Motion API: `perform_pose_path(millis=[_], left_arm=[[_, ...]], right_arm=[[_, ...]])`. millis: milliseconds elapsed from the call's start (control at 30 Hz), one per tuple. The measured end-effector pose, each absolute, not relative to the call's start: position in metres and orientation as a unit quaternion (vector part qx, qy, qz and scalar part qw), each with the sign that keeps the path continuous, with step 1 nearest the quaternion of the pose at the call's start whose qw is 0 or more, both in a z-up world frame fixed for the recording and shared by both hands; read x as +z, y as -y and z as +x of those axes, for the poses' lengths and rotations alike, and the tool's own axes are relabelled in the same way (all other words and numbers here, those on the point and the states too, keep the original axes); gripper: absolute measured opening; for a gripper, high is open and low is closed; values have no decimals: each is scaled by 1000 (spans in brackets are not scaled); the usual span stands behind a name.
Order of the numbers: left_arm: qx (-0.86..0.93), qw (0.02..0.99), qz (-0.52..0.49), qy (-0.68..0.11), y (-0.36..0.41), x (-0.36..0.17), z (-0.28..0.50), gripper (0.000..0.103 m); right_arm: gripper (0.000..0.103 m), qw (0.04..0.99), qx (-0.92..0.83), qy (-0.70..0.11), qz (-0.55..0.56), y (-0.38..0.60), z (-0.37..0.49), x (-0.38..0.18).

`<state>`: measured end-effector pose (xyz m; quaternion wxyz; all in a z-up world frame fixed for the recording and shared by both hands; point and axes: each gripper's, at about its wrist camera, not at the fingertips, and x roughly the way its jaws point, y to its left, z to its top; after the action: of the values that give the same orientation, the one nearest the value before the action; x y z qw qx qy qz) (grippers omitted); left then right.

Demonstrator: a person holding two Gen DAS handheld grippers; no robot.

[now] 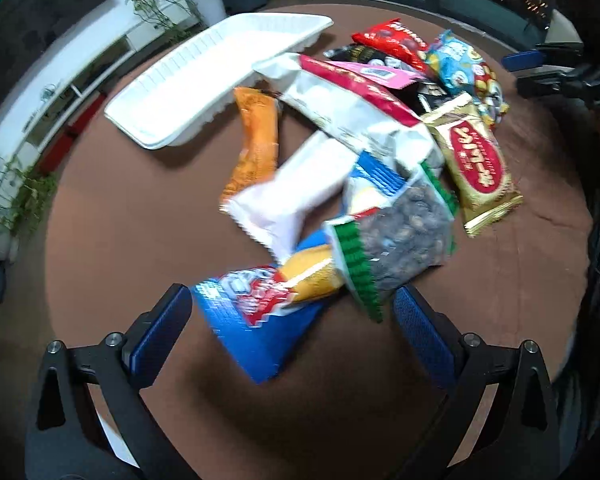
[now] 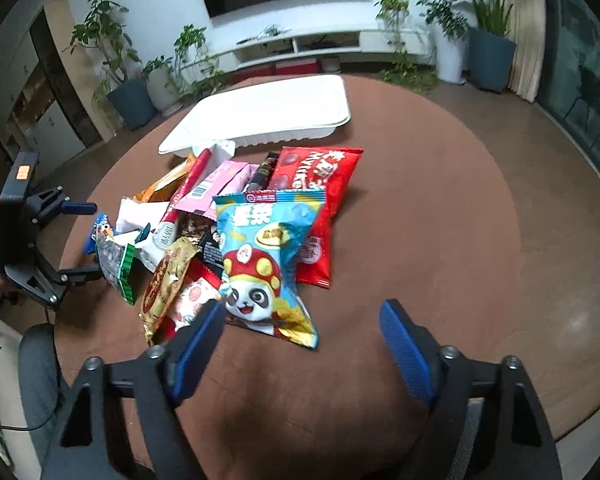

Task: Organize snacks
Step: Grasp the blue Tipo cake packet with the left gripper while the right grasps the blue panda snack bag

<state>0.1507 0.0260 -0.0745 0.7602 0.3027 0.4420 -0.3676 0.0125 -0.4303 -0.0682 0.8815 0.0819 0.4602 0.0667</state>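
Observation:
A pile of snack packets lies on a round brown table point(image 1: 120, 220). An empty white tray point(image 1: 216, 76) stands behind the pile; it also shows in the right wrist view point(image 2: 268, 114). My left gripper point(image 1: 292, 300) is open, just in front of a blue packet point(image 1: 256, 328) and a clear nut bag with green ends point(image 1: 396, 240). My right gripper point(image 2: 302, 316) is open, its jaws either side of the near end of a light-blue panda packet point(image 2: 268, 256). A red packet point(image 2: 320, 200) lies behind it.
The right gripper shows at the right edge of the left wrist view point(image 1: 548, 68); the left gripper shows at the left of the right wrist view point(image 2: 40, 240). An orange packet point(image 1: 256, 144) and a gold-and-red packet point(image 1: 476, 164) lie in the pile. Potted plants stand beyond the table.

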Motion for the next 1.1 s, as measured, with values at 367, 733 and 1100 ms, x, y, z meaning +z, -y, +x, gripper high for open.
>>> perform_pose_path(millis=[367, 733, 1100], left_arm=[[-451, 718, 240, -473, -26, -72, 110, 100], [-403, 769, 221, -443, -46, -33, 119, 100], [-432, 694, 321, -478, -25, -67, 151, 72]], right_arm=[[66, 864, 105, -482, 97, 411, 51, -82], [44, 865, 120, -477, 92, 408, 48, -90], [41, 861, 133, -478, 110, 412, 39, -93]])
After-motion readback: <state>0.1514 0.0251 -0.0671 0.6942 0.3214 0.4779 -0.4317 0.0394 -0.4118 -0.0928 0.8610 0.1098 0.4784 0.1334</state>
